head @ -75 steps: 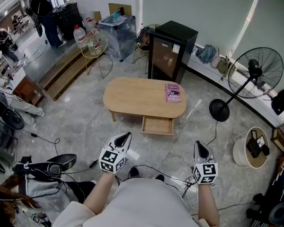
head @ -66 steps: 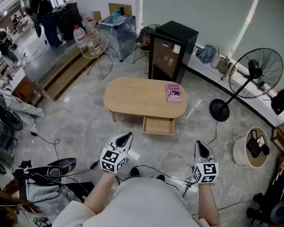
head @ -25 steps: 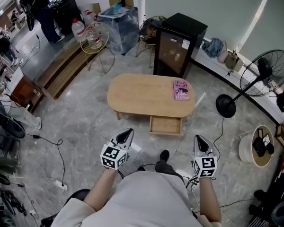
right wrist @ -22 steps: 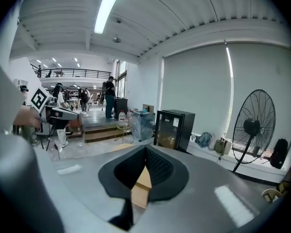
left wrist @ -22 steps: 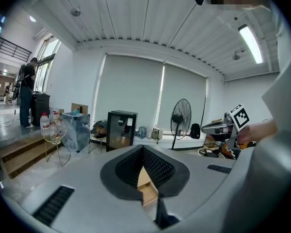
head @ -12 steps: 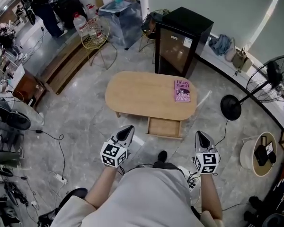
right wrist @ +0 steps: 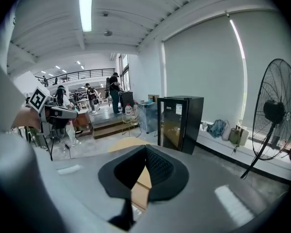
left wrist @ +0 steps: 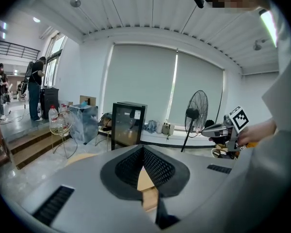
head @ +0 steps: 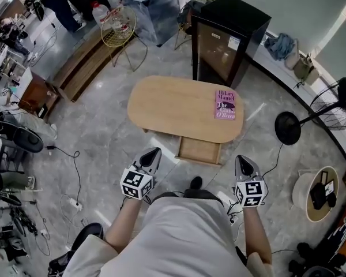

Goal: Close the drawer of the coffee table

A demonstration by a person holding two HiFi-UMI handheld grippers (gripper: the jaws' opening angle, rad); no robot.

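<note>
The left gripper (head: 153,153) and right gripper (head: 244,161), both closed on nothing, face the open drawer (head: 199,150) ahead; beyond it, nearer the right one, a book (head: 225,104) reads "Hilary Mantel".

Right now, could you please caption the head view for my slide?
Person faces coffee table with open drawer, left gripper and right gripper shut and empty.

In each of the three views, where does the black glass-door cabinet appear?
Head view: cabinet, top centre, behind the coffee table.
Left gripper view: cabinet, centre-left, above the jaws.
Right gripper view: cabinet, centre-right.
Shared landmark: the standing fan, right of it in all three.
</note>
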